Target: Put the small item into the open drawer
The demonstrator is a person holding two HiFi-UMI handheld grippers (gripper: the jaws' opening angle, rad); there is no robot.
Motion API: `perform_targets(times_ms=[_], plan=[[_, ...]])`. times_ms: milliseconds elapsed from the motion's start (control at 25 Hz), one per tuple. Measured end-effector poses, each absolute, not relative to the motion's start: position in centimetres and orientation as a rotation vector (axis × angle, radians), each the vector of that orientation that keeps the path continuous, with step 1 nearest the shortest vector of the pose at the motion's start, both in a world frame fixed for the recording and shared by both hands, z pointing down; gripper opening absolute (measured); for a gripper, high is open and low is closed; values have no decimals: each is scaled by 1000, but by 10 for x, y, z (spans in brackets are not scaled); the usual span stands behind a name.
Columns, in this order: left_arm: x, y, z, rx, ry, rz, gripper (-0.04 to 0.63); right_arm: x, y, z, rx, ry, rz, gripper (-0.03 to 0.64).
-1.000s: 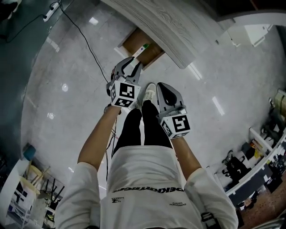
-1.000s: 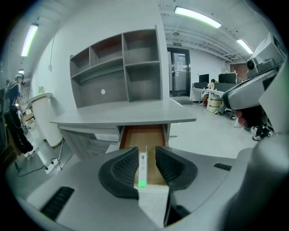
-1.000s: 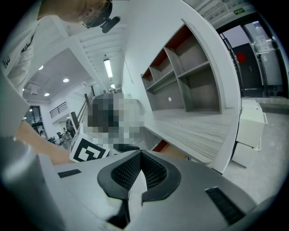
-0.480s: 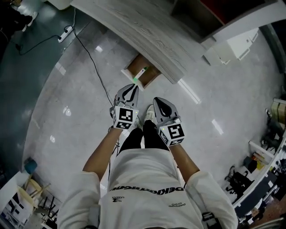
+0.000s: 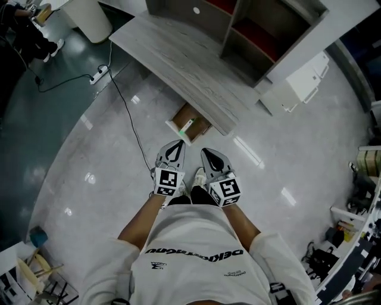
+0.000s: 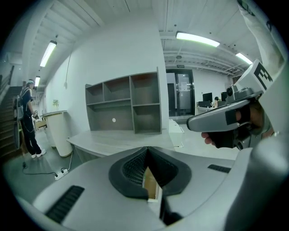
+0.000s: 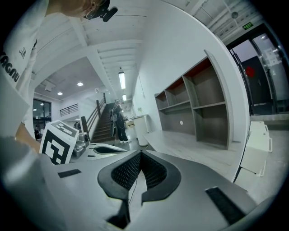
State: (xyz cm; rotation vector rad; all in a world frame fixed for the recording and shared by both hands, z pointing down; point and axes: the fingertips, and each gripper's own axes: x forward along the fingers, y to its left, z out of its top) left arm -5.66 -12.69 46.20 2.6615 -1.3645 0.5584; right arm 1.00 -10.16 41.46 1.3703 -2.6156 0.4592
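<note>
The open drawer (image 5: 194,114), wood inside with a white front, sticks out from under the grey desk (image 5: 178,53). A small green-and-white item (image 5: 188,125) lies in it. My left gripper (image 5: 177,145) hangs close to my body, a little short of the drawer, shut with nothing between its pads. In the left gripper view its jaws (image 6: 147,151) meet, and the drawer's wood (image 6: 151,186) shows through the gap below them. The right gripper (image 5: 208,152) is beside it, also shut and empty (image 7: 141,155).
A grey shelf unit (image 5: 256,30) stands on the desk. A black cable (image 5: 128,119) runs over the shiny floor from a power strip (image 5: 100,74) towards my feet. A white bin (image 5: 89,18) stands far left and white cabinets (image 5: 303,74) at the right. A person (image 6: 29,122) stands by stairs.
The left gripper has let go of the green-and-white item into the drawer, drawn back towards my body and shut. The right gripper drew back with it, and the view has pulled away.
</note>
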Motion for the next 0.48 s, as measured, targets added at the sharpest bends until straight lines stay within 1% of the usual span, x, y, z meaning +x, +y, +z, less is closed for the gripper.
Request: perform_targets(times_ms=[240, 480], plan=[[-50, -118, 416, 2707, -1374, 511, 15, 13, -98, 388, 1361, -2639, 432, 29], [-52, -111, 392, 2719, -1409, 473, 15, 24, -98, 371, 1384, -2645, 409, 29]])
